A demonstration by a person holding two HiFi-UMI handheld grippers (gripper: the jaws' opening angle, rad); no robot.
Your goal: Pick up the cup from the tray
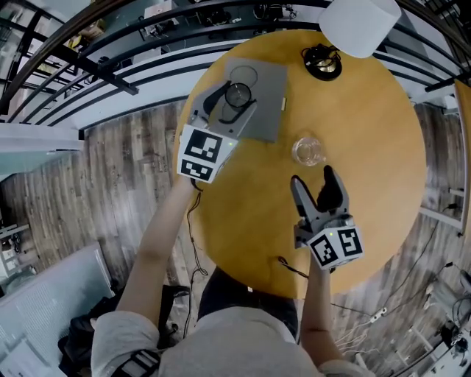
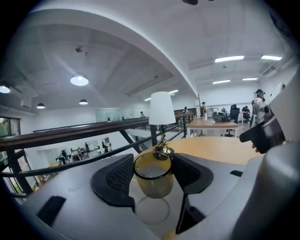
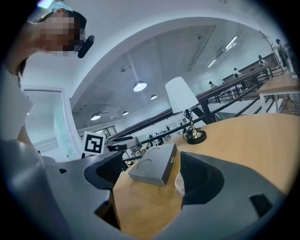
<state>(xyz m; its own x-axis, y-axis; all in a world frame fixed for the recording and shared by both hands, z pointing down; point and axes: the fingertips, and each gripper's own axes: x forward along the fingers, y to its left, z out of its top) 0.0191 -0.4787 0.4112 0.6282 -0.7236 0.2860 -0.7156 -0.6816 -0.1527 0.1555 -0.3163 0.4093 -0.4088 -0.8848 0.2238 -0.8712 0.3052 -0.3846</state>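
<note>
Your left gripper (image 2: 153,165) had its fingers clamped on the cup (image 2: 152,180) over the tray (image 1: 268,103); slick glass could slip. Your right gripper (image 1: 312,177) had its fingers apart, empty.

A: Underfoot?

B: Grey-brown wooden plank floor (image 1: 110,169), worn and streaky.

A: Furniture?

B: Round honey-coloured wooden table (image 1: 383,169), right beside a dark metal railing with slanted braces (image 1: 81,62). At the table's far edge, a lamp with a white conical shade and a dark base (image 1: 359,22).

A: And overhead?

B: White vaulted ceiling (image 2: 140,42), lit by round pendant lights (image 2: 79,80) and long bright strip lights (image 2: 229,59). Farther off, more wooden desks (image 2: 220,124) with dark chairs. Past the railing, a lower level, too small and blurred to make out.
</note>
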